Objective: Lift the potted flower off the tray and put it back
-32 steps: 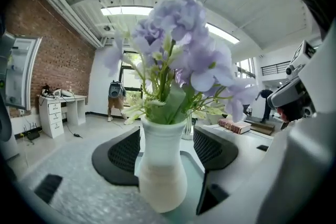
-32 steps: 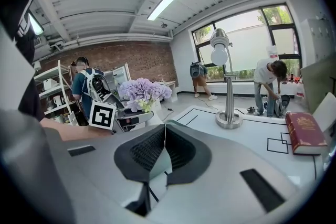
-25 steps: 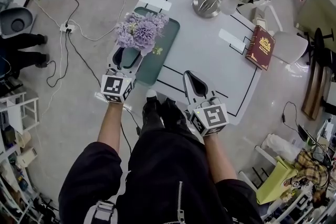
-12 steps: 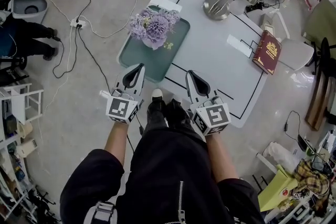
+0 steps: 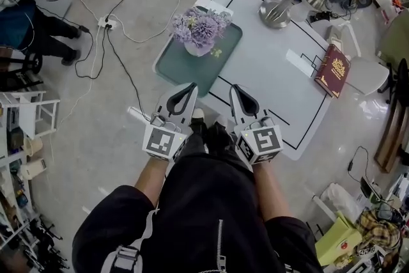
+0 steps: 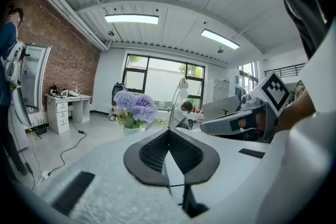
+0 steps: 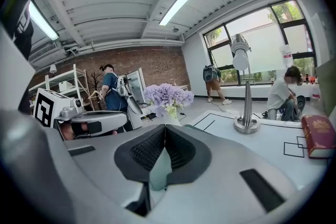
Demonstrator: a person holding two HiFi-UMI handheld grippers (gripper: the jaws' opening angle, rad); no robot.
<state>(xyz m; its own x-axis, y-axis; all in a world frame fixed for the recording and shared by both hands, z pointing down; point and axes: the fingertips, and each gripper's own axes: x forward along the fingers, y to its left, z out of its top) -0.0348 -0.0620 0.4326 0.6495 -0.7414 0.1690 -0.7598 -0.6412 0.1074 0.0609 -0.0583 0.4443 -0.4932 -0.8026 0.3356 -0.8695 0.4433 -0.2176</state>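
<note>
On a green tray [image 5: 174, 68] at the white table's [image 5: 268, 70] corner, the potted flower [image 5: 203, 32] stands upright; the left gripper [image 5: 190, 87] and right gripper [image 5: 235, 89] hang at the near edge, jaws closed on nothing, clear of it.

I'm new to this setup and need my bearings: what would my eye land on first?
The purple potted flower stands out, sitting on the green tray at the left end of the white table. Nearer the person, the left gripper and right gripper hover shut and empty, short of the tray. A red book lies at the table's right edge.
</note>
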